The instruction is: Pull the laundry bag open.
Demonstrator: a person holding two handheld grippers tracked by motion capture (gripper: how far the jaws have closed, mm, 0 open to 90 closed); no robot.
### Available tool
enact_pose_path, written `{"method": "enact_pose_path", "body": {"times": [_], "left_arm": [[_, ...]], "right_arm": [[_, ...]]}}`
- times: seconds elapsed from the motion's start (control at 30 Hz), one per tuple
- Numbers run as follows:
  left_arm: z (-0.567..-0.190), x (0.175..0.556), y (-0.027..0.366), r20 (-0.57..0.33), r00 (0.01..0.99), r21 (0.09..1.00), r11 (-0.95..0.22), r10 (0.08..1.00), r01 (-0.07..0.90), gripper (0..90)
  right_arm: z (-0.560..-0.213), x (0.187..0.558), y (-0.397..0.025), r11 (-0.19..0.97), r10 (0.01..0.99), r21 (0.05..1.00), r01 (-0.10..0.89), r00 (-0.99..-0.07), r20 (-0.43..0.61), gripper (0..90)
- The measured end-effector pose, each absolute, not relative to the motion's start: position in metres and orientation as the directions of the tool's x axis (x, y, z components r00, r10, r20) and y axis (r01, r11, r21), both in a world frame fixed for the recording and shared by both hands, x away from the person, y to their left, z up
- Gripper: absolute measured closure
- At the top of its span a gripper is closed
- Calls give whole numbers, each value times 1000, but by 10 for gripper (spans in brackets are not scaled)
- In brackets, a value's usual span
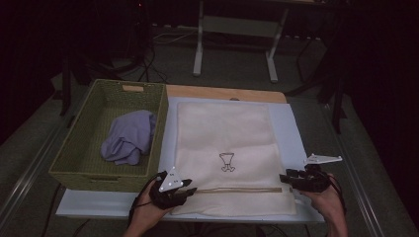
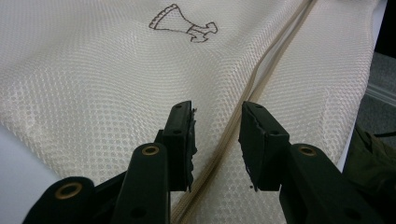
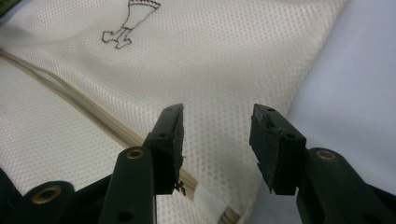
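The cream mesh laundry bag [image 1: 225, 148] lies flat on the pale blue table top [image 1: 289, 128], stretched between the two grippers, its zipper [image 1: 242, 190] running along the near edge from one gripper toward the other; a small dark drawing of a garment [image 1: 227, 162] sits on the mesh just beyond the zipper line, ahead of both grippers; the left gripper [image 1: 190, 189] rests at the bag's left near corner, jaws parted a moderate way with nothing between them, and in the left gripper view the zipper [image 2: 243, 107] passes straight up through the gap between its tips, the mesh [image 2: 93, 84] spreading to either side; the right gripper [image 1: 282, 178] sits at the bag's right edge, also open and empty, and in the right gripper view the zipper's end with a small white tab [image 3: 205, 200] lies just below and between its jaws, bare table [image 3: 355, 70] off to its right; beyond the left gripper, to its left, stands a green woven basket [image 1: 79, 148] holding a crumpled lavender cloth [image 1: 129, 137]; a wooden board [image 1: 225, 92] edges the table's far side.
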State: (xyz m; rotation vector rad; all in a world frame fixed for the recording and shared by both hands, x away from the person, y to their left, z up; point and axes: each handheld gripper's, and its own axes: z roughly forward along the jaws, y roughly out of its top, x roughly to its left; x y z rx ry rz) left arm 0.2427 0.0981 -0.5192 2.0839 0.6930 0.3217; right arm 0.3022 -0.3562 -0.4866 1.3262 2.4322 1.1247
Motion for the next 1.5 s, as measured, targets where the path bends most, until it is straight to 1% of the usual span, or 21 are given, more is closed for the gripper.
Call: {"method": "enact_pose_path", "body": {"times": [0.17,0.3,0.6,0.77,1.5], "left_arm": [[-520,243,100,-39,806,823,-439,590,362,646],[-521,243,99,-40,808,820,-443,587,362,646],[-522,243,97,-45,811,820,-443,583,364,644],[-523,242,96,-46,812,819,-443,582,364,643],[-522,243,98,-53,809,822,-434,586,368,638]], "right_arm": [[-484,305,-349,348,763,679,646,-616,196,541],[-483,306,-345,356,762,681,640,-621,185,519],[-484,309,-333,380,752,684,623,-638,163,516],[-484,312,-324,407,747,679,611,-651,139,494],[-489,319,-288,481,687,662,575,-716,124,435]]}}
